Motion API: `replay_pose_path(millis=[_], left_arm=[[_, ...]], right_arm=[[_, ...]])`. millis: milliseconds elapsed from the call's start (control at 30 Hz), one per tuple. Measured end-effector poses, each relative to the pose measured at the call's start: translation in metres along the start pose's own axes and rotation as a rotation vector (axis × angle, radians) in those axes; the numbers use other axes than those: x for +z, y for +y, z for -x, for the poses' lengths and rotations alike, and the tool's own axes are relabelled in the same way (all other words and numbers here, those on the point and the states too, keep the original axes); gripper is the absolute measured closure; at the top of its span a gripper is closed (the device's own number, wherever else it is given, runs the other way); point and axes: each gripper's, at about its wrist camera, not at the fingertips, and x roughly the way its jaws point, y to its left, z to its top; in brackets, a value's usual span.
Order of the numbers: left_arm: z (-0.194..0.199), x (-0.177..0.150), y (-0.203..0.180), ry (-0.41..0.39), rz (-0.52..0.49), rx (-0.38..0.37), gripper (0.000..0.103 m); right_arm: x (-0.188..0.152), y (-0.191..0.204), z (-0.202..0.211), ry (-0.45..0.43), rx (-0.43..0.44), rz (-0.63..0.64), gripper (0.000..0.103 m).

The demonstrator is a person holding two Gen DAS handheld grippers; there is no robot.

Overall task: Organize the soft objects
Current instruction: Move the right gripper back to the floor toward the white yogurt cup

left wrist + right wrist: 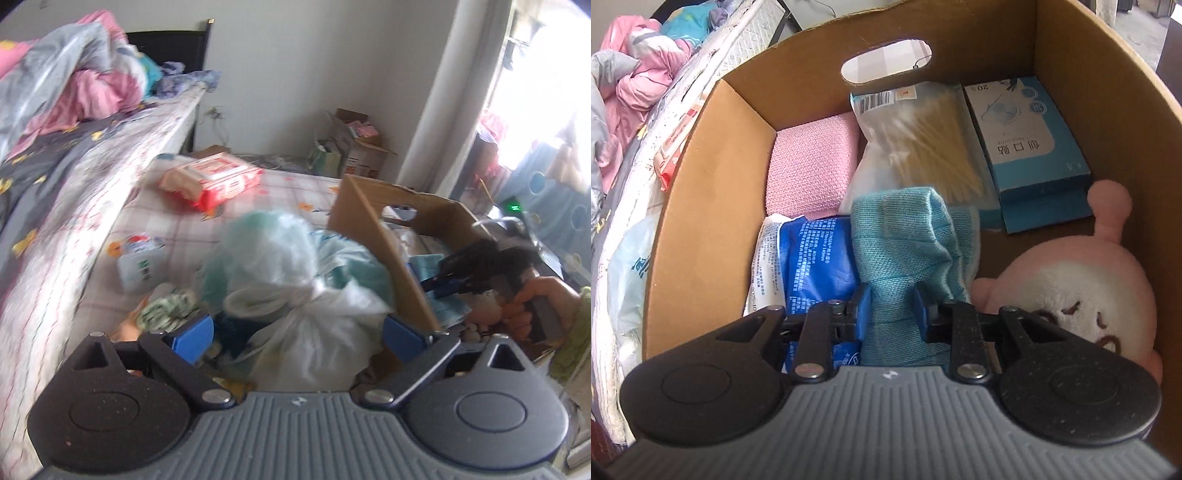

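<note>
My right gripper [892, 304] is shut on a teal cloth [905, 236] and holds it inside the cardboard box [701, 206]. The box holds a pink plush toy [1082, 291], a pink cloth [812, 162], a blue packet [816, 266], a bag of cotton swabs [919, 151] and a blue carton [1030, 136]. My left gripper [299, 332] is open, its fingers on either side of a white plastic bag [295, 288] of soft things on the mattress. The box [373, 229] stands just right of it, with the right gripper [476, 269] over it.
A red wet-wipe pack [212, 177], a small plastic bottle [138, 269] and a green patterned cloth [170, 306] lie on the checked mattress [280, 192]. A higher bed with a pink and grey duvet [70, 77] runs along the left. Cartons [354, 147] stand by the far wall.
</note>
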Motion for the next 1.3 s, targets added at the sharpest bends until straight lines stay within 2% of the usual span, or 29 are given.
replay_pose_path(millis=[100, 233, 367, 467, 567, 700, 767, 833, 967, 1067, 1133, 1200, 1300], left_arm=[[0.008, -0.010, 0.025, 0.000, 0.052, 0.031, 0.003], [0.018, -0.021, 0.055, -0.010, 0.108, 0.058, 0.001], [0.026, -0.025, 0.075, -0.022, 0.155, 0.050, 0.001], [0.029, -0.023, 0.081, -0.048, 0.150, 0.045, 0.000], [0.032, -0.017, 0.083, -0.118, 0.108, 0.077, 0.000], [0.022, -0.004, 0.086, -0.208, 0.040, 0.195, 0.000], [0.013, 0.003, 0.090, -0.240, 0.036, 0.231, 0.001], [0.001, 0.011, 0.094, -0.240, 0.025, 0.256, 0.001], [-0.031, 0.023, 0.101, -0.186, -0.026, 0.305, 0.007], [-0.057, 0.028, 0.109, -0.132, -0.055, 0.301, 0.022], [-0.075, 0.030, 0.115, -0.084, -0.069, 0.304, 0.036], [-0.092, 0.031, 0.121, -0.037, -0.072, 0.301, 0.047], [-0.111, 0.033, 0.130, 0.011, -0.073, 0.286, 0.056]], right_arm=[[-0.005, 0.005, 0.018, -0.029, 0.019, -0.006, 0.052], [-0.018, 0.009, 0.050, -0.084, 0.033, -0.013, 0.039], [-0.035, 0.018, 0.085, -0.150, 0.068, -0.011, 0.037], [-0.039, 0.039, 0.108, -0.197, 0.117, 0.035, 0.037], [-0.039, 0.079, 0.130, -0.268, 0.188, 0.160, 0.037], [-0.043, 0.151, 0.143, -0.325, 0.292, 0.389, 0.036], [-0.042, 0.191, 0.136, -0.309, 0.329, 0.506, 0.036], [-0.039, 0.229, 0.120, -0.269, 0.361, 0.602, 0.036], [-0.028, 0.293, 0.077, -0.170, 0.425, 0.755, 0.038], [-0.020, 0.326, 0.033, -0.087, 0.417, 0.829, 0.041], [-0.015, 0.342, 0.005, -0.033, 0.383, 0.868, 0.051], [-0.010, 0.347, -0.024, 0.034, 0.370, 0.881, 0.056], [-0.010, 0.356, -0.051, 0.105, 0.369, 0.919, 0.063]])
